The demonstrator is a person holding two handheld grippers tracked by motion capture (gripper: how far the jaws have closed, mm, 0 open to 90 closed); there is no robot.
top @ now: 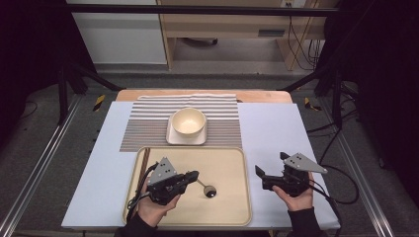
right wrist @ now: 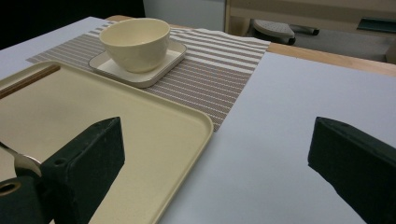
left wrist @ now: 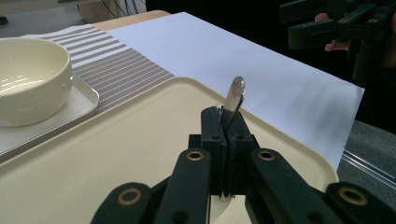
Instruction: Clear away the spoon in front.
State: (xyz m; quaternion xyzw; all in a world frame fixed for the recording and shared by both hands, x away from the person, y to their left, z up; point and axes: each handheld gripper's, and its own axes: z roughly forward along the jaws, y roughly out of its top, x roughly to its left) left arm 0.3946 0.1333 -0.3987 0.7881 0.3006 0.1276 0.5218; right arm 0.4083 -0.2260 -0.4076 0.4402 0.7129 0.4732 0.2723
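A metal spoon (top: 209, 191) rests with its bowl on the beige tray (top: 227, 163), its handle clamped in my left gripper (top: 193, 176). In the left gripper view the jaws of that gripper (left wrist: 226, 125) are shut on the handle, and the spoon's tip (left wrist: 238, 87) sticks up past them. My right gripper (top: 272, 164) hovers over the white sheet (top: 272, 128) just right of the tray, open and holding nothing. In the right gripper view its jaws (right wrist: 219, 156) stand wide apart, and the spoon's bowl (right wrist: 19, 161) shows at the left edge.
A cream bowl (top: 188, 121) stands on a square plate (top: 173, 138) on a striped placemat (top: 143, 123) behind the tray. Brown chopsticks (top: 144, 167) lie along the tray's left rim. The table's wooden far edge (top: 257, 95) lies beyond the mat.
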